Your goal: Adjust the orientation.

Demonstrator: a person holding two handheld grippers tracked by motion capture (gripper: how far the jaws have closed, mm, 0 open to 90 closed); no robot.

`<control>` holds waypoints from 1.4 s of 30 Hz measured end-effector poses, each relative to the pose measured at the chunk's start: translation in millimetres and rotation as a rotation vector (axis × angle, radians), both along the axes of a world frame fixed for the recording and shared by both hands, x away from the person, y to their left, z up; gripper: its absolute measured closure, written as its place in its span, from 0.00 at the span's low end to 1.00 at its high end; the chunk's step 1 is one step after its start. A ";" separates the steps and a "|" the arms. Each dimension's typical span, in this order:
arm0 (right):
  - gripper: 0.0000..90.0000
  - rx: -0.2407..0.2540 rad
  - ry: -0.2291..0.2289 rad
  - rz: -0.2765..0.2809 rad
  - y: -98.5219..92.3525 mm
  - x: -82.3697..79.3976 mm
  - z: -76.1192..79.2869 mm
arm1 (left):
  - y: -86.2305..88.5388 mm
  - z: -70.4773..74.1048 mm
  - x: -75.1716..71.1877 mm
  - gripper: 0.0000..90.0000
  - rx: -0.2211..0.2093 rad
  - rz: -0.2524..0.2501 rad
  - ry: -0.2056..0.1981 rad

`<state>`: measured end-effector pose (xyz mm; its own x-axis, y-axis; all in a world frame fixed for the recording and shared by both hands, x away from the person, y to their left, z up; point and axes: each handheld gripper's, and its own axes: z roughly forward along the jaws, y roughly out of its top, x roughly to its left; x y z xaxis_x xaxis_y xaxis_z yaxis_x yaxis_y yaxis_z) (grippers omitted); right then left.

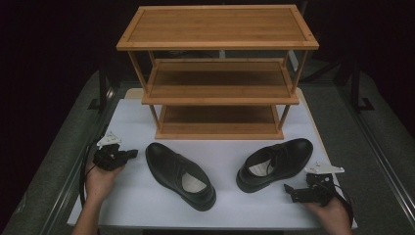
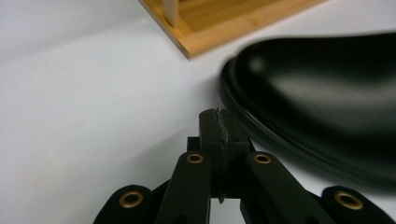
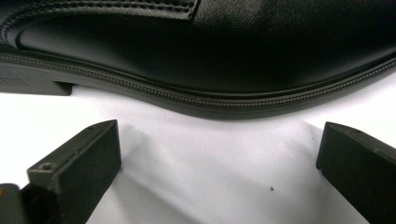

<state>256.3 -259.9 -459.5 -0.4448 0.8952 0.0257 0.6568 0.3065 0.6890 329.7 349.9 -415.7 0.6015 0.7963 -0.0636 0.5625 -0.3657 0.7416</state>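
Two black leather shoes lie on the white tabletop (image 1: 225, 152) in front of a wooden rack. The left shoe (image 1: 178, 174) points its toe toward the rack's left corner; the right shoe (image 1: 276, 164) lies angled with its heel near me. My left gripper (image 1: 131, 154) rests on the table just left of the left shoe, shut with nothing between its jaws. In the left gripper view its tips (image 2: 219, 123) are a short way from the shoe's toe (image 2: 317, 93). My right gripper (image 1: 289, 192) is open, and its fingers (image 3: 79, 163) face the right shoe's side and sole (image 3: 210, 46).
A three-shelf bamboo rack (image 1: 218, 24) stands at the back centre, its shelves bare. Its bottom corner (image 2: 219, 23) appears in the left gripper view. The table's front edge runs close to both hands, with dark floor and stand legs (image 1: 103, 93) on either side.
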 end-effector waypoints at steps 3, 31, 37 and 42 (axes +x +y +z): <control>0.00 0.002 -0.001 -0.001 0.2 0.0 -0.1 | -6.9 0.6 -16.6 1.00 -0.023 -0.023 -0.006; 0.00 -0.002 -0.003 0.002 0.0 0.2 -0.1 | -49.8 -16.5 -36.3 1.00 0.091 -0.170 0.026; 0.00 -0.002 -0.002 0.002 -0.1 0.2 -0.1 | -53.4 -17.0 -22.6 1.00 0.068 -0.163 0.044; 0.00 -0.001 0.000 0.000 0.1 0.0 0.0 | -60.5 -17.5 -11.9 1.00 0.062 -0.160 0.048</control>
